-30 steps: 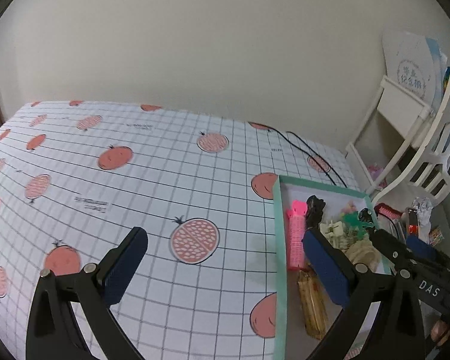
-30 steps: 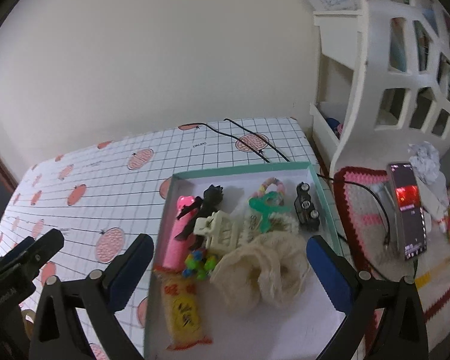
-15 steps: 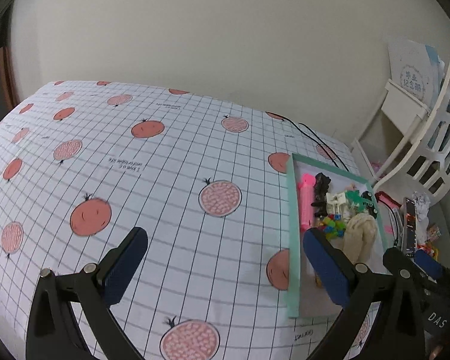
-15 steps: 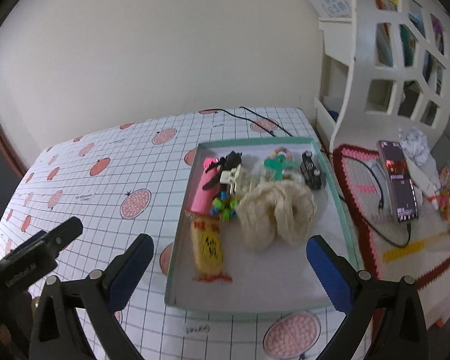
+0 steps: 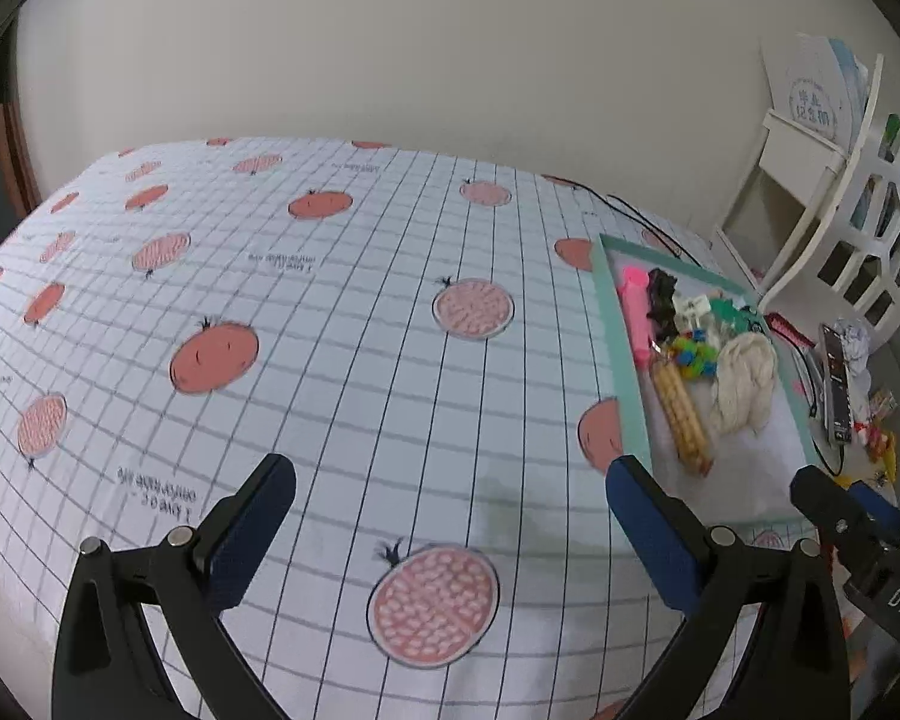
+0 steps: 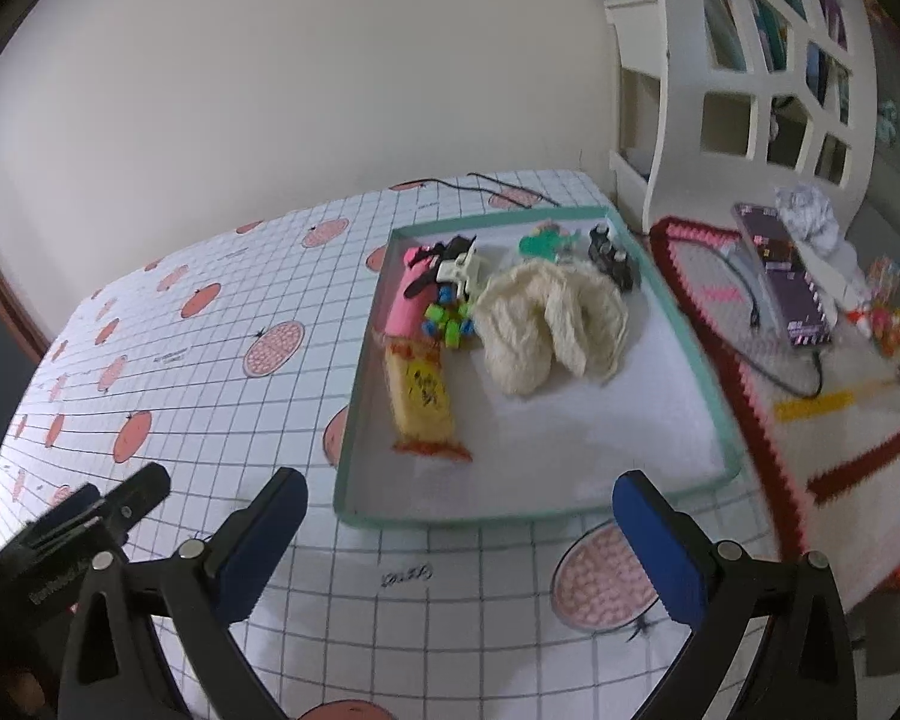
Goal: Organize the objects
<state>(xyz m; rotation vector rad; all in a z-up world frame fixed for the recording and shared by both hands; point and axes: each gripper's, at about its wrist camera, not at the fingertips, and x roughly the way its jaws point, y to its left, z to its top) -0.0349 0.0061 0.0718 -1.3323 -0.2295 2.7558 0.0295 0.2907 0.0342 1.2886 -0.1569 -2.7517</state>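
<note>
Left gripper (image 5: pixel 450 531): held above the gridded tablecloth (image 5: pixel 342 360) printed with red fruit, well left of the tray; blue-padded fingers (image 5: pixel 252 534) spread wide, holding nothing, touching nothing.

Right gripper (image 6: pixel 459 540): held over the near edge of the tray (image 6: pixel 690 354), pointing along it; fingers (image 6: pixel 660 546) spread wide, empty, clear of the rim. In the left view its black body bears the letters "DAS".

Tray: shallow, green-rimmed, white floor, at the right end of the table. All contents sit in its far half:
- pink tube (image 6: pixel 408 300), along the left wall
- yellow snack packet (image 6: pixel 423 399) with red ends, just in front of the tube; print too blurred to read
- cluster of small green and blue beads (image 6: pixel 447 321), beside the tube
- cream knitted cloth (image 6: pixel 546 324), bunched, mid-tray
- white clip (image 6: pixel 459 270) and black clip (image 6: pixel 444 252), far left corner
- green piece (image 6: pixel 546 243), at the far wall
- small black toy car (image 6: pixel 612 255), far right corner

Beside the tray: phone (image 6: pixel 780 276) on a red-edged crocheted mat (image 6: pixel 750 384). Tablecloth lettering illegible.
</note>
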